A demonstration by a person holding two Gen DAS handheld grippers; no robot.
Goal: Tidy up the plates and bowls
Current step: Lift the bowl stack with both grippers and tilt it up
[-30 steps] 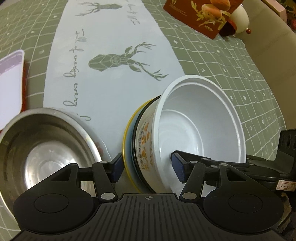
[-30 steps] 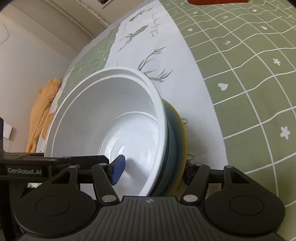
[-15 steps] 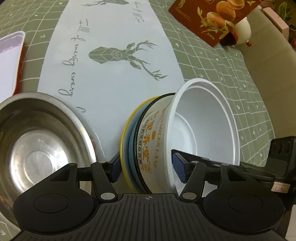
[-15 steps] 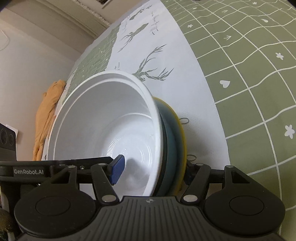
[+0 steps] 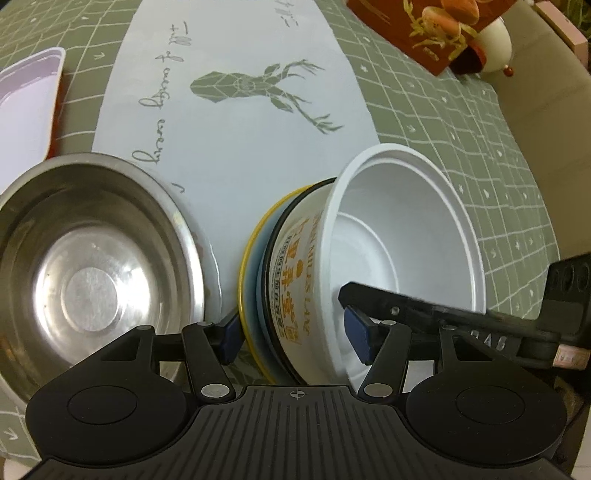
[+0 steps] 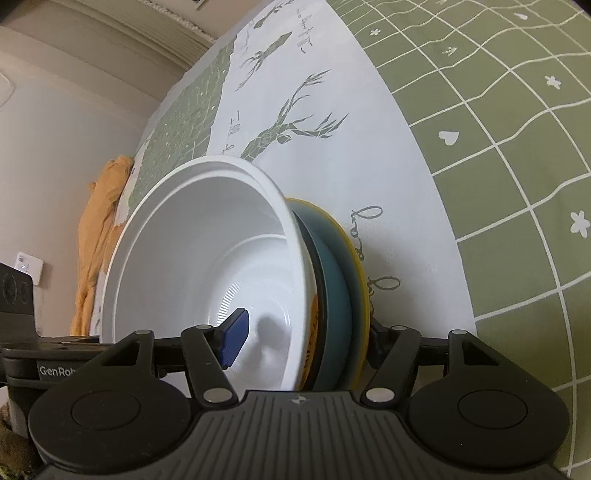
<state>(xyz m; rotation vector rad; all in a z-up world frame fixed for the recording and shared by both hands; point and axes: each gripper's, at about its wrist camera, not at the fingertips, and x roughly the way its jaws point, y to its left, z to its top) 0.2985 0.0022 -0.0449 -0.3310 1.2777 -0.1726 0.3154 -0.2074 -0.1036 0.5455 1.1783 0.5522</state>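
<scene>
A: Firstly, left wrist view. What does the left hand-held gripper [image 5: 295, 338] hold?

B: It is clamped across a tilted stack: a white printed bowl [image 5: 402, 266] nested on a blue plate [image 5: 255, 291] and a yellow-rimmed plate [image 5: 245, 266]. One blue pad [image 5: 231, 332] presses the yellow rim from outside; the other pad [image 5: 356, 332] sits inside the bowl.

A: Neighbours?

B: A stainless steel bowl [image 5: 92, 266] stands upright just beside the stack, on the white runner with the deer print [image 5: 251, 85]. A white tray [image 5: 26, 99] lies at far left. A red box [image 5: 424, 26] stands at the far end of the bench [image 5: 480, 122]. The right hand-held gripper's black arm [image 5: 443, 314] crosses in from the right.

A: Right wrist view?

B: The right hand-held gripper [image 6: 299, 338] is closed on the same stack from the opposite side: one pad [image 6: 234, 341] inside the white printed bowl [image 6: 207, 258], the other finger behind the yellow-rimmed plate [image 6: 360, 258], hidden. The blue plate [image 6: 334, 288] is sandwiched between. The stack stands nearly on edge over the runner [image 6: 369, 122]. An orange cloth [image 6: 99, 229] hangs at the bench edge.
</scene>
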